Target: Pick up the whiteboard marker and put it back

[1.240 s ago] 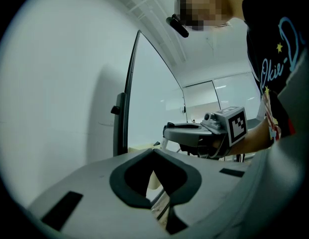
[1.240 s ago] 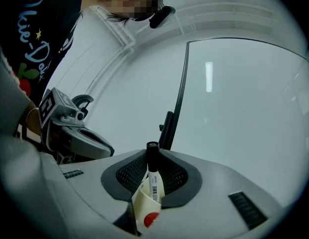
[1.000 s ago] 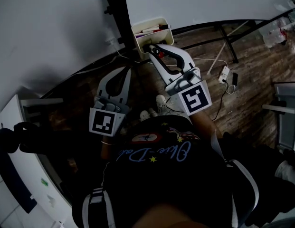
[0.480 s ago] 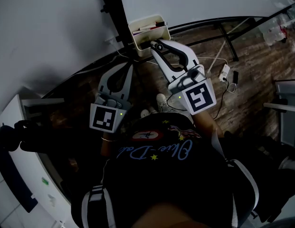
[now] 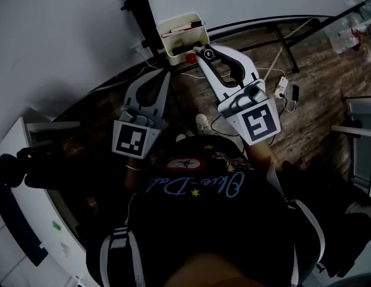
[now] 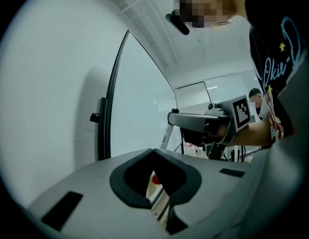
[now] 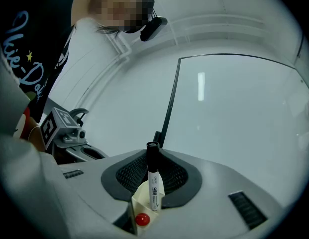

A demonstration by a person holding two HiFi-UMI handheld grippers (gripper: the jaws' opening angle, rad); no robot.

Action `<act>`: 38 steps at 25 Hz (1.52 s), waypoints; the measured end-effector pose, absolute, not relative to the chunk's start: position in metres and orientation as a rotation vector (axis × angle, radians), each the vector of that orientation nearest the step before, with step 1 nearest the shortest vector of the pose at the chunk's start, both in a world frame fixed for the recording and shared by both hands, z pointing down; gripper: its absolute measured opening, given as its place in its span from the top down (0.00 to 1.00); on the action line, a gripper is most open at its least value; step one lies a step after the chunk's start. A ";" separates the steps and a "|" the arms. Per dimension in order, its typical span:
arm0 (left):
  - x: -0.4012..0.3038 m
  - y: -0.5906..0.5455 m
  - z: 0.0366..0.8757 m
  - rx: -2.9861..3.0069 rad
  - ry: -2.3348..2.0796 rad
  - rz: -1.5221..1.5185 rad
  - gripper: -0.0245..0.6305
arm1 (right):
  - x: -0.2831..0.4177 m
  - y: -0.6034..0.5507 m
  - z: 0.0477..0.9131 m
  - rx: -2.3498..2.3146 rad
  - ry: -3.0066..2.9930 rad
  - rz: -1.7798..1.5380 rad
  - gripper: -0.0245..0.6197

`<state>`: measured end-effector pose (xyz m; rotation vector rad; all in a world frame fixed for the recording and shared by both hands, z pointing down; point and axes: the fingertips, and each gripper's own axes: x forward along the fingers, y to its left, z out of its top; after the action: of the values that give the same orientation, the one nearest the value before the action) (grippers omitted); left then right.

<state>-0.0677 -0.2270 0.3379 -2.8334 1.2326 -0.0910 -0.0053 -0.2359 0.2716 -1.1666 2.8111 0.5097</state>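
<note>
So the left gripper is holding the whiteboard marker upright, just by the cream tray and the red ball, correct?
Not quite: it is the right gripper that holds the whiteboard marker upright, just by the cream tray and the red ball. The right gripper view shows it clamped between those jaws; the left gripper holds nothing.

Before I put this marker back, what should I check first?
1. Grip: right gripper fingers closed on the whiteboard marker: ok.
2. Marker capped and upright between the fingers: ok.
3. Marker above the cream holder: not ok, it sits just off the holder's near side.
4. Free room inside the holder, which already holds things: cannot tell.
5. Left gripper out of the way, low and to the holder's left: ok.
</note>
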 end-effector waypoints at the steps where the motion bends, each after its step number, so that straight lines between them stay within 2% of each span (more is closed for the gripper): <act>1: -0.066 -0.227 0.338 -2.836 1.230 -0.092 0.97 | -0.004 -0.235 0.271 -1.169 2.809 0.511 0.82; 38: -0.054 -0.226 0.333 -2.827 1.216 -0.118 0.97 | 0.015 -0.224 0.270 -1.171 2.797 0.452 0.82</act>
<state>-0.0535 -0.2256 0.3333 -2.8271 1.2164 -0.1176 0.0150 -0.2245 0.2701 -1.1708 2.7965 0.4522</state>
